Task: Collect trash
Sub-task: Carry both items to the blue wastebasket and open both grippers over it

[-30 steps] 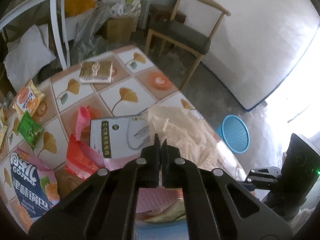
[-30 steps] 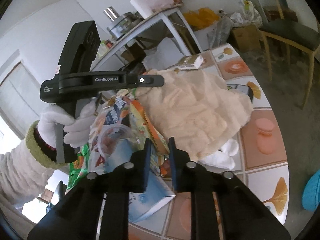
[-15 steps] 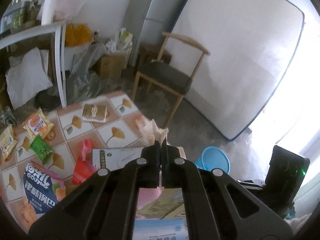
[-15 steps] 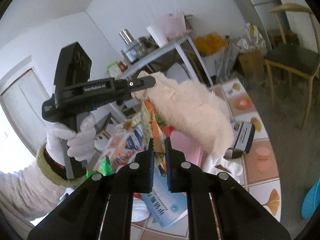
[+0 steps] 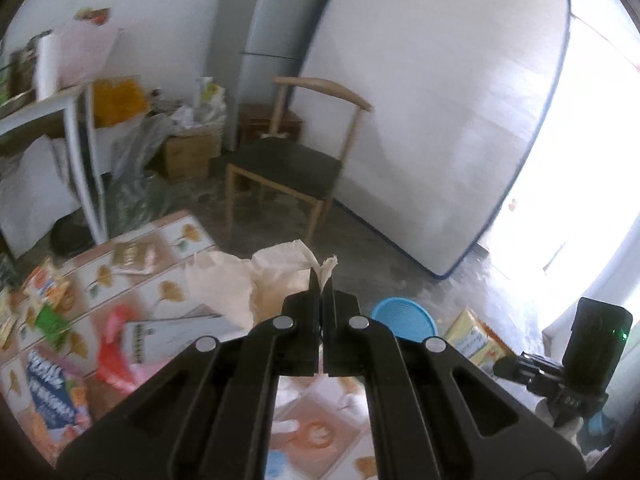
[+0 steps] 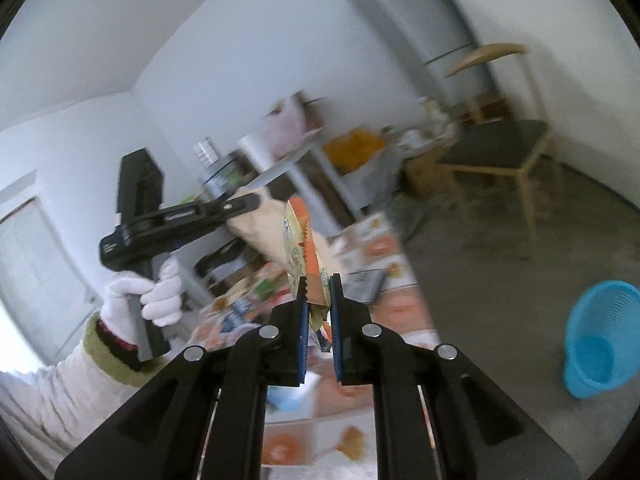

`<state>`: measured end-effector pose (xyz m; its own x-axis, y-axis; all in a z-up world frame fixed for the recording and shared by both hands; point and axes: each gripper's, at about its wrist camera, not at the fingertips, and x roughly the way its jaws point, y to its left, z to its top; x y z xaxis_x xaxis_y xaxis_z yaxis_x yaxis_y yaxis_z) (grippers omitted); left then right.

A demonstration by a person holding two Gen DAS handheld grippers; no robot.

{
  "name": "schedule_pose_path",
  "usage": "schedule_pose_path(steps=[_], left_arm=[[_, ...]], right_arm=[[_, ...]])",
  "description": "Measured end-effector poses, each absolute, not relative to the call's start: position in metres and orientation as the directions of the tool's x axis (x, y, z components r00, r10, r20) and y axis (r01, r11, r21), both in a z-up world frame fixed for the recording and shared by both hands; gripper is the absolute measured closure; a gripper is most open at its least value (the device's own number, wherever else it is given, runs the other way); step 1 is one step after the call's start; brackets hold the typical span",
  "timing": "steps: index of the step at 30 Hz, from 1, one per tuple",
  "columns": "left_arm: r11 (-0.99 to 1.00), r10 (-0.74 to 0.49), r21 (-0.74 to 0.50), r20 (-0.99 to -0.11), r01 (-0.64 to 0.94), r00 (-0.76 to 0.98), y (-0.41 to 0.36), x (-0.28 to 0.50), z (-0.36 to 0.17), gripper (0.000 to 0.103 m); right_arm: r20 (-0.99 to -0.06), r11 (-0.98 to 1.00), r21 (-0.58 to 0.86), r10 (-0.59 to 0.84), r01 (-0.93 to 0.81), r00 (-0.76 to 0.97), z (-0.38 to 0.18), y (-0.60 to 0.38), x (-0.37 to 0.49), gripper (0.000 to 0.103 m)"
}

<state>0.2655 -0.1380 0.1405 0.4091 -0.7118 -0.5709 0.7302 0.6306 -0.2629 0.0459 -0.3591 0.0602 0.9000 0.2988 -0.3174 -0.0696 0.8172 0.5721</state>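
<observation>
Both tongs clamped: left [image 5: 321, 280] on tissue [image 5: 276, 276], right [image 6: 318, 292] on wrapper [image 6: 302, 248].

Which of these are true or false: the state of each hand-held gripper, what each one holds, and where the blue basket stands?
1. The left hand-held gripper is shut on a crumpled beige paper sheet. True.
2. The right hand-held gripper is open and bare. False: it pinches an orange and green snack wrapper.
3. The round blue plastic basket stands on the grey floor. True.
4. The basket sits on the wooden chair. False: the chair's dark seat is bare.
</observation>
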Motion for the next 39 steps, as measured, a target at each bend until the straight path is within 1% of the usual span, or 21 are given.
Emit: schedule_pose_path(steps=[4, 8, 13, 18, 23, 26, 32, 35, 38, 39], left_arm=[[0.559, -0.745, -0.263, -0.576, 0.786, 0.337, -0.195, 0.246, 0.142, 0.103], [0.480, -0.769, -0.288, -0.593, 0.829, 0.240, -0.261, 0.229, 0.133, 0.103], [0.395, -0.775, -0.370, -0.626, 0.841, 0.088, -0.349, 0.214, 0.103, 0.103], [0.360, -0.755, -0.412, -0.656, 0.837, 0.002, -0.421, 0.202, 0.061, 0.103], [0.370, -0.722, -0.449, -0.690, 0.814, -0.052, -0.477, 0.201, 0.005, 0.103], [0.383, -0.700, -0.473, -0.709, 0.793, -0.084, -0.497, 0.203, -0.032, 0.103], [0.431, -0.659, -0.497, -0.744, 0.753, -0.113, -0.531, 0.207, -0.094, 0.103], [0.453, -0.635, -0.479, -0.765, 0.752, -0.105, -0.549, 0.208, -0.117, 0.103], [0.462, -0.624, -0.465, -0.775, 0.755, -0.096, -0.561, 0.210, -0.130, 0.103], [0.463, -0.624, -0.457, -0.776, 0.759, -0.087, -0.564, 0.212, -0.132, 0.099]], right_arm=[[-0.326, 0.815, 0.577, 0.178, 0.046, 0.928, 0.057, -0.401, 0.008, 0.093], [-0.358, 0.801, 0.571, 0.047, 0.179, 0.933, 0.050, -0.438, -0.022, 0.093], [-0.413, 0.755, 0.570, -0.077, 0.324, 0.907, 0.032, -0.480, -0.049, 0.093], [-0.493, 0.688, 0.558, -0.176, 0.465, 0.852, 0.002, -0.516, -0.056, 0.093], [-0.564, 0.610, 0.557, -0.221, 0.564, 0.796, -0.037, -0.549, -0.046, 0.093], [-0.612, 0.558, 0.552, -0.234, 0.619, 0.756, -0.067, -0.567, -0.033, 0.093], [-0.671, 0.492, 0.539, -0.240, 0.683, 0.702, -0.116, -0.595, -0.017, 0.093], [-0.704, 0.463, 0.523, -0.238, 0.715, 0.669, -0.138, -0.605, -0.006, 0.093], [-0.730, 0.435, 0.511, -0.235, 0.741, 0.642, -0.160, -0.621, 0.005, 0.093], [-0.738, 0.426, 0.505, -0.237, 0.750, 0.631, -0.168, -0.625, 0.008, 0.093]])
